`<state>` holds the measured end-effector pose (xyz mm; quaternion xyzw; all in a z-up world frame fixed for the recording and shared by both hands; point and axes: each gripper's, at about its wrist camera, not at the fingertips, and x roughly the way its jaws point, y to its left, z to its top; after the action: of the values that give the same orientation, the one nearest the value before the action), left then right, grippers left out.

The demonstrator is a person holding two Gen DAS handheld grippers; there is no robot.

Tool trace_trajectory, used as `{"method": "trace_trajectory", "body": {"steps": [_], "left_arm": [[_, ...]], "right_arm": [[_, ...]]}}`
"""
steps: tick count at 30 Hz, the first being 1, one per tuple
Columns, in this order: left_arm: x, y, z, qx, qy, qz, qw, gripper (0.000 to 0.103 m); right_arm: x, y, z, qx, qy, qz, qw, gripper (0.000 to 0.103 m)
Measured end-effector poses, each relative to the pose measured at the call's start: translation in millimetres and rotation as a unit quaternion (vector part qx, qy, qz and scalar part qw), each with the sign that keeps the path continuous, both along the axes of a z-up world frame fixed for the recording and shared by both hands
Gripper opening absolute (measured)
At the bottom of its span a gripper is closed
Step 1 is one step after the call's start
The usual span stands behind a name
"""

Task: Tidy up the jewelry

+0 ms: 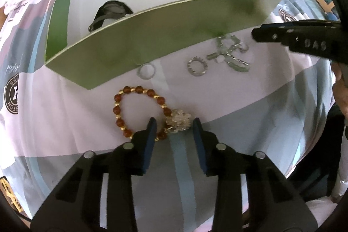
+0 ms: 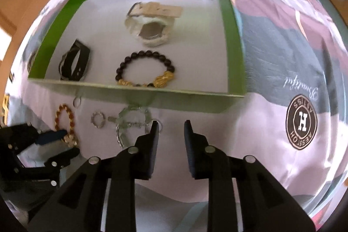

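The red-and-gold bead bracelet [image 1: 139,111] lies flat on the pink and grey bedcover [image 1: 65,123], just outside the near wall of the green box [image 1: 152,36], not yet inside it. Its pale crystal cluster [image 1: 178,122] sits between the fingers of my left gripper [image 1: 174,123]. These fingers are apart; the left one rests over the beaded loop, the right one stands just beside the cluster, and nothing is clamped yet.

I judge the step in hand is to pick this bracelet up. To do it well, I should lower the tips to the cloth, close on the cluster together with the strand beside it, and not pinch the fabric. Round beads can roll out, so a slow closing is better.

Beyond it lie a plain ring [image 1: 146,71], a toothed silver ring [image 1: 197,65] and a silver chain tangle [image 1: 230,53]. My right gripper [image 2: 170,126] hovers near that tangle, fingers apart and empty.

In the box I see 3 pieces: a black bead bracelet [image 2: 145,69], a black watch [image 2: 75,61] and a white watch [image 2: 151,29]. There is free floor to the right of them for the bracelet.
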<state>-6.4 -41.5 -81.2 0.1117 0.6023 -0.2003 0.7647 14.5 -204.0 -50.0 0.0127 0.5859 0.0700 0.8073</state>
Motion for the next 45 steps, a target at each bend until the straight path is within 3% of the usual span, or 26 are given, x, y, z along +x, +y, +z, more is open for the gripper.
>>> {"method": "trace_trajectory", "body": {"steps": [5,7,11,15,17,19,25,30,32,33,34,40,45], "left_arm": [[-0.1,2.2,-1.7,0.018,0.021,-0.006,0.9996,0.033],[-0.1,1.2,-1.2,0.017,0.028,-0.011,0.9994,0.033],[1.6,6.4,3.8,0.005,0.037,-0.016,0.9992,0.039],[3.1,15.0,5.9,0.013,0.032,-0.014,0.9993,0.042],[2.1,16.3,7.4,0.013,0.028,-0.013,0.9994,0.043],[0.5,14.9,11.3,0.001,0.021,-0.012,0.9997,0.043],[-7.0,9.7,21.1,-0.032,-0.008,-0.016,0.9993,0.045],[-8.8,1.8,10.4,-0.006,-0.013,-0.025,0.9996,0.043],[-8.8,0.5,8.2,0.0,-0.014,-0.021,0.9997,0.033],[-7.7,2.8,8.4,-0.001,-0.014,-0.017,0.9998,0.024],[-5.9,4.0,9.1,-0.01,-0.01,-0.014,0.9998,0.022],[-6.7,15.5,26.4,-0.036,-0.024,-0.003,0.9991,0.022],[-10.7,29.3,57.6,-0.059,-0.056,0.006,0.9967,0.022]], "right_arm": [[-4.9,11.8,5.6,0.118,-0.015,0.045,0.992,0.024],[-8.6,27.8,2.4,0.137,-0.019,0.08,0.987,0.024],[-16.5,58.6,-8.5,0.088,-0.046,0.123,0.987,0.024],[-18.2,71.3,-13.7,-0.027,-0.082,0.133,0.987,0.024],[-18.5,67.7,-11.4,-0.043,-0.084,0.135,0.986,0.026],[-15.5,62.6,-10.8,-0.045,-0.078,0.123,0.988,0.036],[-10.2,49.1,-13.3,-0.058,-0.06,0.105,0.991,0.037],[-8.2,44.6,-21.0,-0.07,-0.037,0.098,0.992,0.037],[-6.8,44.5,-25.8,-0.074,-0.026,0.099,0.992,0.037],[-7.5,45.1,-26.6,-0.072,-0.025,0.103,0.992,0.031],[-7.6,45.9,-26.0,-0.068,-0.025,0.107,0.992,0.02],[-13.8,40.6,-4.5,-0.032,-0.049,0.126,0.99,0.02],[-14.9,16.7,30.3,0.04,-0.086,0.108,0.99,0.02]]}}
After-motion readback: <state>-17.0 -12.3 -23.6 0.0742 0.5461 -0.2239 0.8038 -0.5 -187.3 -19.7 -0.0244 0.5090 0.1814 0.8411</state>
